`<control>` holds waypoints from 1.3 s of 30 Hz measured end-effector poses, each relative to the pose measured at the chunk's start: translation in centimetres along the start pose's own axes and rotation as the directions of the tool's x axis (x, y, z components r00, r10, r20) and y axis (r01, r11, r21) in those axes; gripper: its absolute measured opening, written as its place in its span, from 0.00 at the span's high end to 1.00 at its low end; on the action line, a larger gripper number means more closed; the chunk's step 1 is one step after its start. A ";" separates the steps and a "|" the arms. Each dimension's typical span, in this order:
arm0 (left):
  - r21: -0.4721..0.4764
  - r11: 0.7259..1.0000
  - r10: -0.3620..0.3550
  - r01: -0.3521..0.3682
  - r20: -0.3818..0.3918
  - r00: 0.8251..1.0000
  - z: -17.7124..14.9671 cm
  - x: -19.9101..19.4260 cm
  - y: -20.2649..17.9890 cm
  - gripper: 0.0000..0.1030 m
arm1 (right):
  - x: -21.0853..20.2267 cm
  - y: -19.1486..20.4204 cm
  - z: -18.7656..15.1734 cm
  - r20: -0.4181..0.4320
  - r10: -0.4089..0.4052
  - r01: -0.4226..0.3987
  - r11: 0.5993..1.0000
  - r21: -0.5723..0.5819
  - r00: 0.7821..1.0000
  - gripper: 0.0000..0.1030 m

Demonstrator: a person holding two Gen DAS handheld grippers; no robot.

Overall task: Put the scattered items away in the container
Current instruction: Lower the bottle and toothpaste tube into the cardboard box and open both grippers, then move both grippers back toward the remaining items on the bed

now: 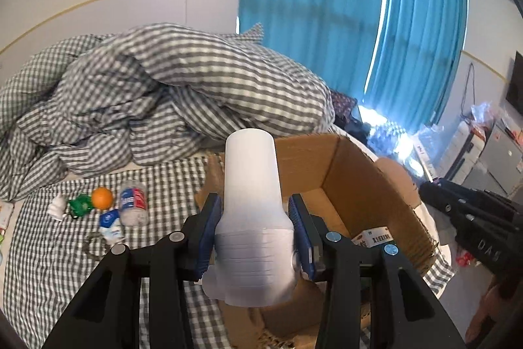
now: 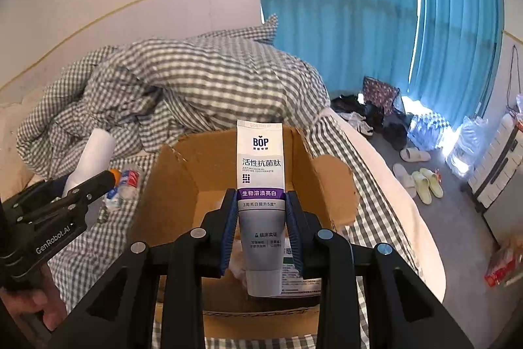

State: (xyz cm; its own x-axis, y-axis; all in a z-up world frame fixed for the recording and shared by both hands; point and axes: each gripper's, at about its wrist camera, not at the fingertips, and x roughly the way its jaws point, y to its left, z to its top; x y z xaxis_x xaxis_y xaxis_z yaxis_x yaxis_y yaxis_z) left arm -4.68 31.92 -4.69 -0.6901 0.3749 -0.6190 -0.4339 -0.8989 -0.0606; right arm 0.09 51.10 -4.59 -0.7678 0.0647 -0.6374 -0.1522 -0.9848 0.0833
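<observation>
The toothpaste tube (image 2: 260, 185) reads "BOP" and "ANTIMICROBIAL PEPTIDE TOOTHPASTE" among Chinese characters. The right gripper (image 2: 260, 211) has its fingers clenched on it, cap toward the camera, above the open cardboard box (image 2: 183, 182) on the bed (image 2: 385, 211). The left gripper (image 1: 253, 224), marked "GenRobot.AI" on its side, grasps a stack of white plastic cups (image 1: 251, 211) over the box's edge, pointing downward. A small printed carton (image 1: 372, 237) inside the box is partly hidden. An orange (image 1: 102, 198) and a crushed bottle (image 1: 132, 202) lie on the checked sheet; their neighbours are hard to make out.

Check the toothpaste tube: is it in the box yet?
Not yet. The toothpaste tube is clamped in the right gripper, held above the open cardboard box.
</observation>
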 end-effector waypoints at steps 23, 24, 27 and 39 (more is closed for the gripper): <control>0.060 0.998 -0.017 0.019 -0.033 0.999 0.2 3.8 -2.2 0.55 | 1.6 -1.2 -0.8 0.014 -0.051 0.051 0.999 -0.002 0.999 0.19; 0.061 0.998 -0.017 0.019 -0.032 0.999 0.2 3.7 -2.1 0.54 | 1.4 -1.1 -0.6 0.020 -0.052 0.052 0.999 -0.003 0.998 0.19; 0.065 0.998 -0.020 0.022 -0.022 1.000 0.1 3.1 -2.2 0.28 | 0.9 -0.9 -0.4 0.037 -0.054 0.054 0.999 0.001 0.998 0.16; 0.034 0.997 0.066 -0.068 0.046 0.997 -0.4 -2.2 2.4 0.00 | -3.0 2.6 0.8 0.152 -0.046 0.047 0.999 -0.001 0.987 0.00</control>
State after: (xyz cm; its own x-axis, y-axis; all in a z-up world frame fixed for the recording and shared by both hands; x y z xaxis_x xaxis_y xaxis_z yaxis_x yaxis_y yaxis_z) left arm -3.93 28.87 -3.79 -0.7435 0.3247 -0.5846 -0.4055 -0.9141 0.0080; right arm 1.49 48.43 -1.88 -0.8458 0.1335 -0.5165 -0.1871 -0.9809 0.0528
